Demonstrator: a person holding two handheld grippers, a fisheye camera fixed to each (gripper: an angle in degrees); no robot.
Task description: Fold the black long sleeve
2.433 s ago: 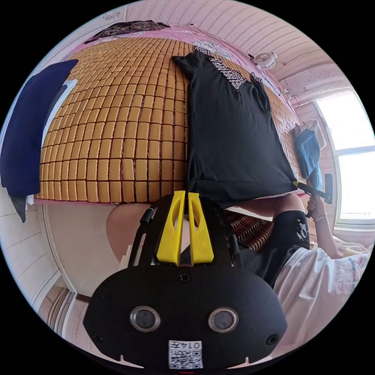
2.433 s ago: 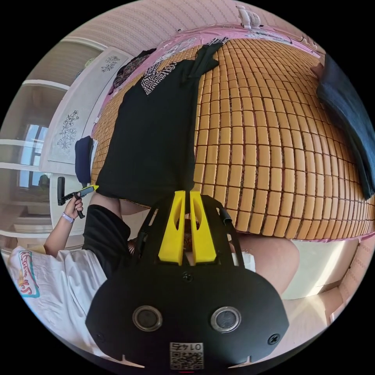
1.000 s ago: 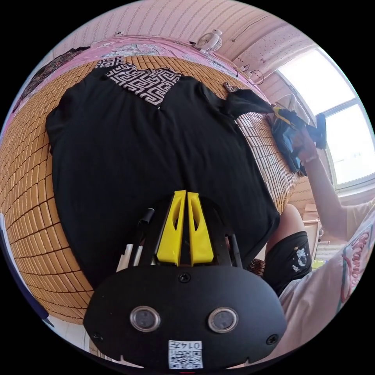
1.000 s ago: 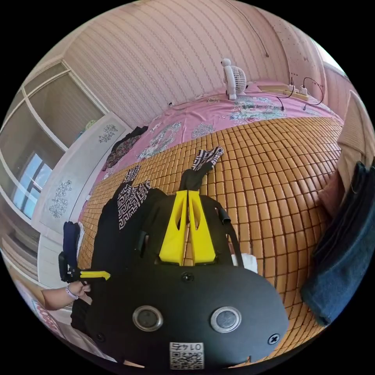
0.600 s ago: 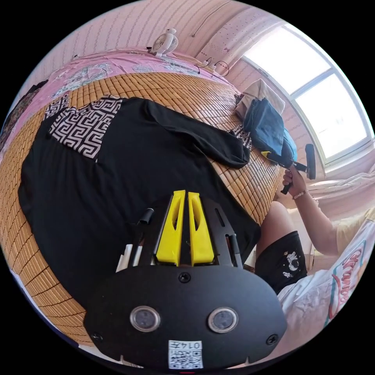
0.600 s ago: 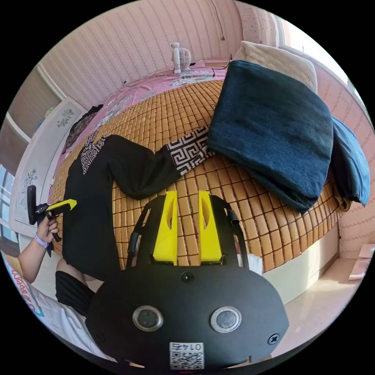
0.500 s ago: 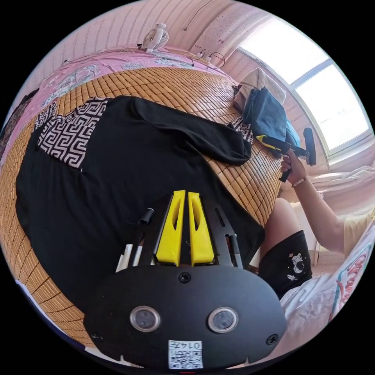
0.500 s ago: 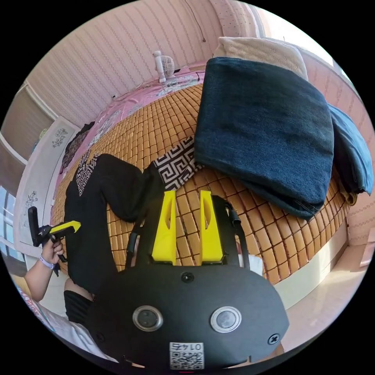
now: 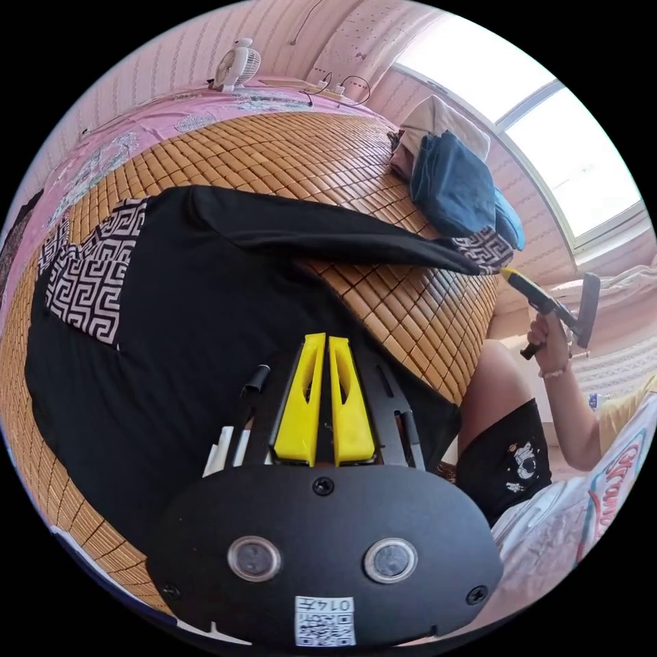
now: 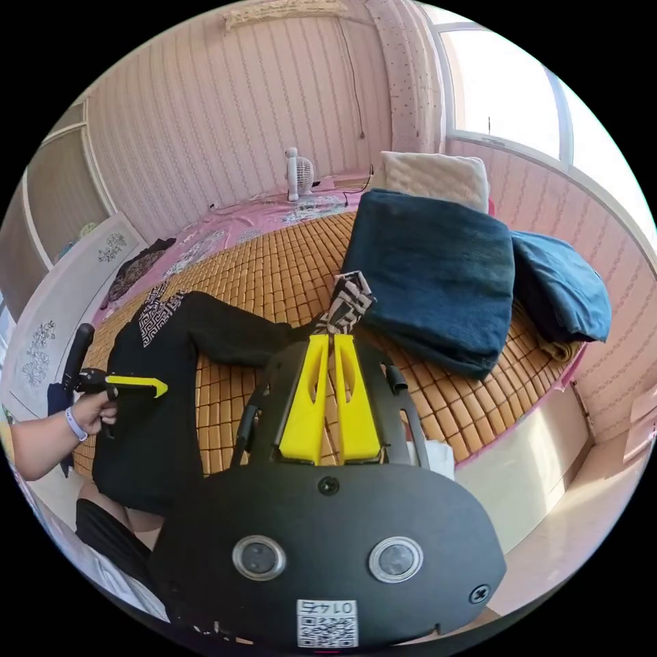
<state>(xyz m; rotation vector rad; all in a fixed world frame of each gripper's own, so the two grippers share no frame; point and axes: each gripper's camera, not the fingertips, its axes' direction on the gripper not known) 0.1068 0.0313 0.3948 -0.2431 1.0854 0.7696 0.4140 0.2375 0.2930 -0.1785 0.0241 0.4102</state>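
Right gripper (image 10: pixel 329 340) clamps the black long sleeve's (image 9: pixel 171 328) patterned cuff (image 10: pixel 350 301)

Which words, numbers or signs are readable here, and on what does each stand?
Red lettering on the person's white shirt: cut off, not readable whole.
Sticker on the left hand-held gripper: square code and characters, too small to read.
Sticker on the right hand-held gripper: the same.
Black long sleeve: maze pattern, no letters.
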